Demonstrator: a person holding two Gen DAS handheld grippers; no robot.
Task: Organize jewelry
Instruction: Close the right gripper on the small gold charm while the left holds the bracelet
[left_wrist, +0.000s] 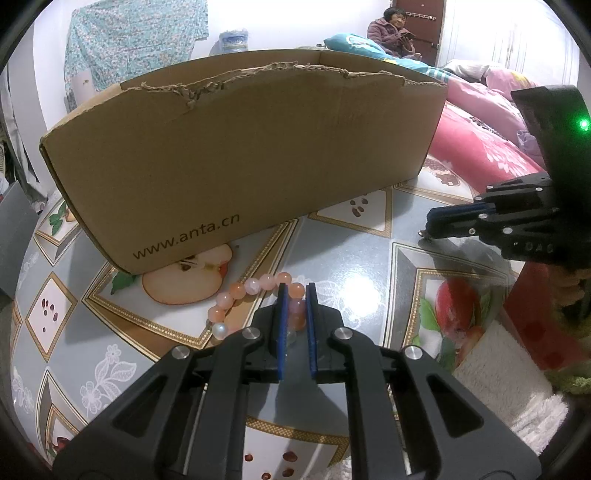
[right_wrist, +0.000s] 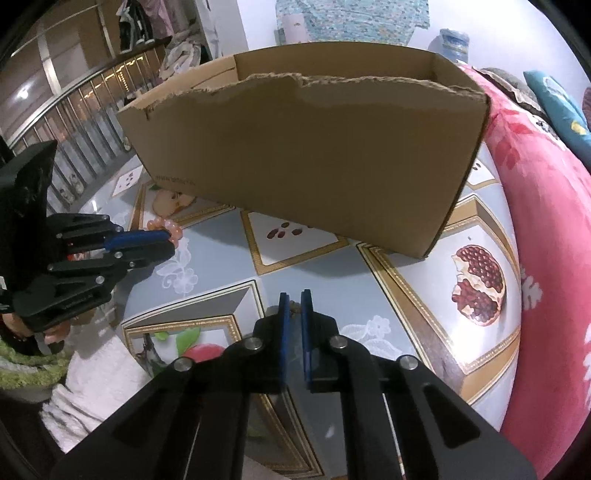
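A bracelet of pink, orange and white beads (left_wrist: 236, 291) lies on the fruit-patterned table (left_wrist: 369, 266) just in front of a torn cardboard box (left_wrist: 240, 155). My left gripper (left_wrist: 295, 286) is shut on its near side, with beads pinched between the blue pads. The right wrist view shows that gripper (right_wrist: 168, 240) from the side, with the bracelet (right_wrist: 159, 223) at its tip. My right gripper (right_wrist: 294, 293) is low over the table and shut on a tiny brownish jewelry piece (right_wrist: 294, 308). In the left wrist view the right gripper (left_wrist: 430, 225) is at the right.
The open-topped box (right_wrist: 314, 147) stands across the back of the table. A pink quilt (right_wrist: 546, 221) borders the table's right side. A white towel (left_wrist: 498, 380) lies at the near edge. A person (left_wrist: 391, 33) sits far behind.
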